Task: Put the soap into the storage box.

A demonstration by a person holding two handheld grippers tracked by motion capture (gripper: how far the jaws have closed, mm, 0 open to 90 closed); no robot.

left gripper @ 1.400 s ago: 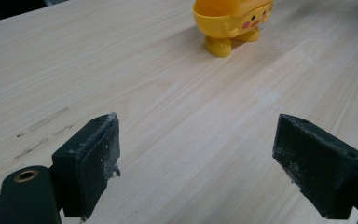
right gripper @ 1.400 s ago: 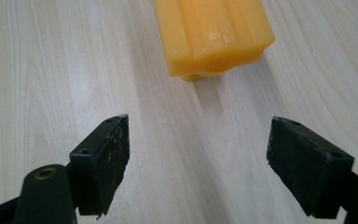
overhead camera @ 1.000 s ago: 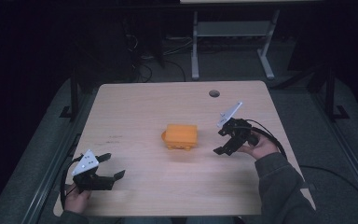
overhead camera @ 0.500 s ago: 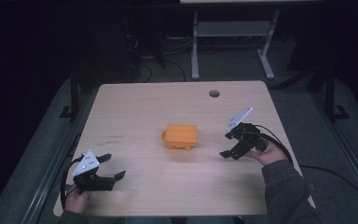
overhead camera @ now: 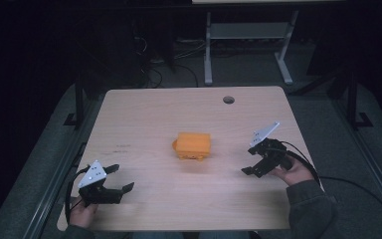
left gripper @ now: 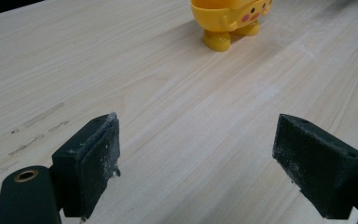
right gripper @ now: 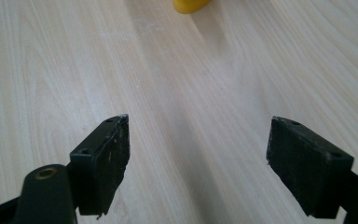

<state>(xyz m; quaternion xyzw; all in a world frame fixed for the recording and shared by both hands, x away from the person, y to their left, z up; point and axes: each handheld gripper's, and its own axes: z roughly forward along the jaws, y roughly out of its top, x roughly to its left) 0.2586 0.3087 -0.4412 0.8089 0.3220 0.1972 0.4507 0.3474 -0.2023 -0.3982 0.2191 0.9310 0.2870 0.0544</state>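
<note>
Both jaws spread, nothing held: left gripper (overhead camera: 110,185), right gripper (overhead camera: 258,160). Yellow toy (overhead camera: 193,145) stands on the table (overhead camera: 149,114), ahead of and between the grippers, well apart from each. Judged light, rigid, smooth plastic; best taken across the flat sides of the body, not the small feet.

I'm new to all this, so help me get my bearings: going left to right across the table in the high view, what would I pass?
Left gripper → yellow toy → table's cable hole → right gripper.
</note>
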